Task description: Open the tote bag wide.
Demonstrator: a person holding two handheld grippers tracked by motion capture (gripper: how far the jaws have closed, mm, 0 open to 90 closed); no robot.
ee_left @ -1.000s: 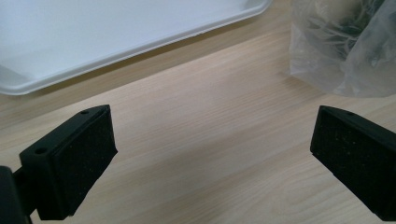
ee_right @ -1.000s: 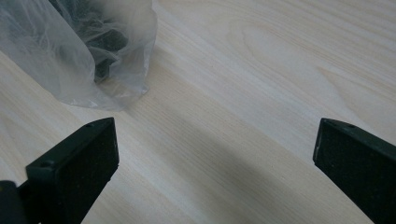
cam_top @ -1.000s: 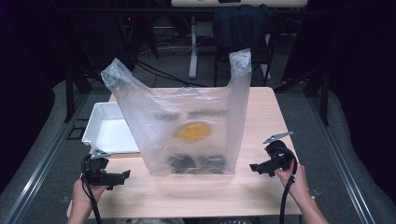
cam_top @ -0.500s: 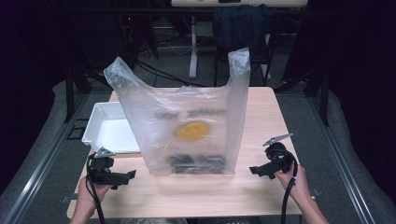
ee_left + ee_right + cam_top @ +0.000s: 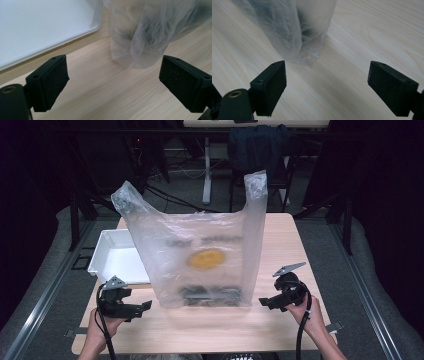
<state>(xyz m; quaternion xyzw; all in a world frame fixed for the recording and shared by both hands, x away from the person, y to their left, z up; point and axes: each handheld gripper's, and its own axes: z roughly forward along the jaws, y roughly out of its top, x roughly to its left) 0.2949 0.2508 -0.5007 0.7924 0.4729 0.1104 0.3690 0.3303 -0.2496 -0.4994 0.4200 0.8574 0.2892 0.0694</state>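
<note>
1. Standing mid-frame in the high view, the plastic bag [image 5: 200, 255] has bare table [image 5: 280, 245] either side; its print is too blurred to read.
2. Left gripper [image 5: 113, 82] gapes empty, bag corner upper centre, white tray [image 5: 37, 27] upper left.
3. Right gripper [image 5: 327, 85] gapes empty, bag corner upper left.

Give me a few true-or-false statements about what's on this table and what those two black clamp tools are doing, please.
1. The clear plastic bag stands upright on the wooden table. True.
2. The left gripper is clamped on the bag. False: its jaws are wide open, short of the bag's corner.
3. A white tray sits to the left of the bag. True.
4. The right gripper holds a bag handle. False: it is open and holds nothing, low beside the bag's bottom corner.
5. The bag is empty. False: a yellow-orange round shape and dark items show through it.
</note>
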